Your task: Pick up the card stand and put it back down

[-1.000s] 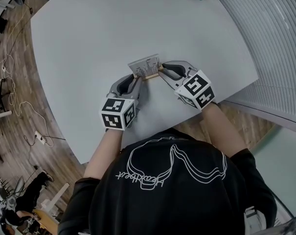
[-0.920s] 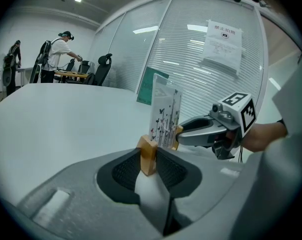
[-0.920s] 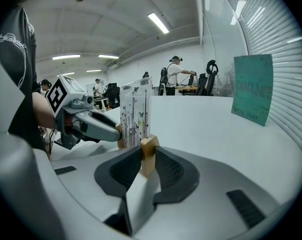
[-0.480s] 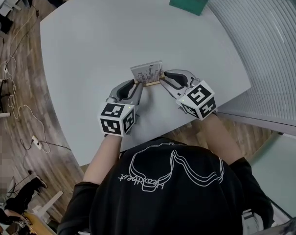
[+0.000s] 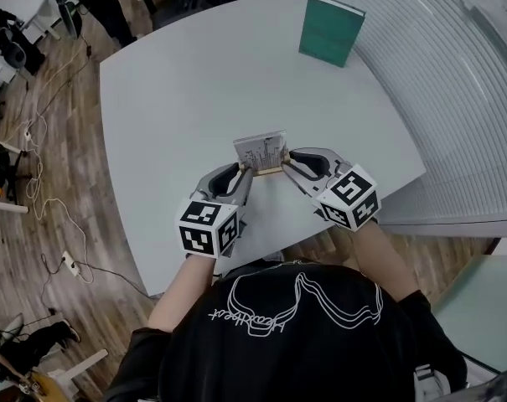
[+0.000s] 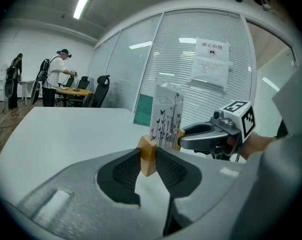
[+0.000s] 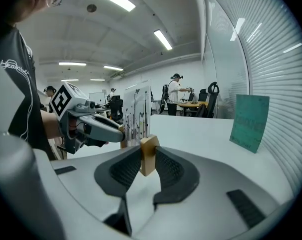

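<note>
The card stand (image 5: 262,154) is a small wooden bar with an upright printed card in its slot, held up above the white table (image 5: 178,99). My left gripper (image 5: 246,172) is shut on the bar's left end (image 6: 148,155). My right gripper (image 5: 284,164) is shut on the bar's right end (image 7: 149,154). The card (image 6: 165,116) stands upright between the two grippers; in the right gripper view the card (image 7: 137,115) shows the same way. The left gripper (image 7: 122,132) appears across the stand in the right gripper view, the right gripper (image 6: 180,139) likewise in the left gripper view.
A green book (image 5: 331,30) stands at the table's far right corner, seen too as the green book (image 7: 249,122). A wall of white blinds (image 5: 437,65) runs along the right. Cables (image 5: 43,182) lie on the wooden floor to the left. People stand at a far desk (image 6: 58,84).
Both grippers have risen together with the card stand held between them, lifting it off the table. The head view has shifted, so the green book and the table's far corner now show fully.
</note>
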